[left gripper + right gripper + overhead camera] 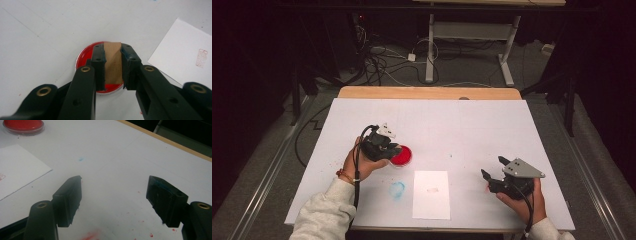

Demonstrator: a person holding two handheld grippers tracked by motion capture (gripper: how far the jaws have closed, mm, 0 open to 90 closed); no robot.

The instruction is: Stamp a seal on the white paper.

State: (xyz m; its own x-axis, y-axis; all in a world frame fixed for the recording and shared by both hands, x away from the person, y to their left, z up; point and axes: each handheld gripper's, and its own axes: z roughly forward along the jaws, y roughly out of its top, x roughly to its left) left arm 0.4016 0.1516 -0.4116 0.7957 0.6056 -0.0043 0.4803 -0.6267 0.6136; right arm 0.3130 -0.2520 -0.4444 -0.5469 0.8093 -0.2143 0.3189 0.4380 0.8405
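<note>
Holding a wooden stamp block (113, 62) clamped between its jaws, the left tool (112, 67) sits right over the red ink pad (85, 53), block upright, pads pressing its two side faces. In the high view the left tool (381, 146) is just beside and partly over the ink pad (403, 155). Whether the block's bottom face touches the ink I cannot tell.

Risks, judged from this:
- Grip is on smooth wood sides only; a tilt during lift could let the block twist or slip out and drop, smearing ink on the tabletop (452, 125).
- Pad dish is small and loose; if the block sticks to the ink, the dish may lift or slide with it.
- White paper sheet (431, 194) lies off to the tool's right, well apart from the pad, and already carries a faint red print (201, 58). Nothing pins the sheet, so pressing could shift it, and a second print could land crooked or overlap.
- Uneven press gives a partial print.

Right tool (113, 192) has its jaws wide apart with nothing between them, near the sheet's far side (492, 177). Red specks (140, 220) on the tabletop below it suggest earlier drips; more are possible.
</note>
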